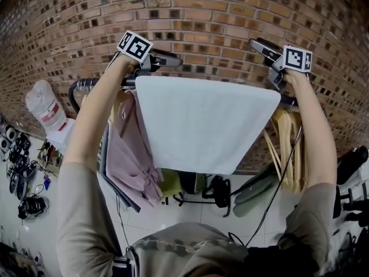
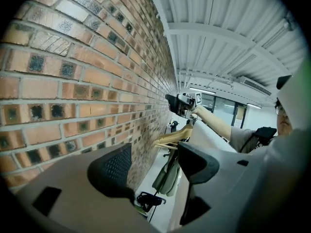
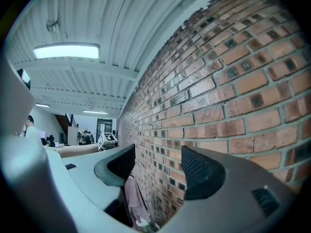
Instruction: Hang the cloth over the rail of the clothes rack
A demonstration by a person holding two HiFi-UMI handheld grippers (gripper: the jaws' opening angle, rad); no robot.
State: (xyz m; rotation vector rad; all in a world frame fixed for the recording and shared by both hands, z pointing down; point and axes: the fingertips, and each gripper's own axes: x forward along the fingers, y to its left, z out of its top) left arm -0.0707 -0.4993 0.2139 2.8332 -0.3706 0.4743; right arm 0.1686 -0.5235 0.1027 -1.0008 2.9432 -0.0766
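White cloth (image 1: 207,123) was seen draped over the rail (image 1: 128,82), with the left tool (image 1: 172,59) and the right tool (image 1: 260,46) held above it, jaws apart and empty. It could be dragged off if more weight hung in front, or if snagged by a withdrawing jaw.

One cloth (image 1: 207,123), one rail (image 1: 128,82), two grippers (image 1: 173,60) (image 1: 258,44), one pink garment (image 1: 130,154).

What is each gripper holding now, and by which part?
Nothing. The left gripper and the right gripper both have their jaws apart and empty. The white cloth lies draped over the rail.
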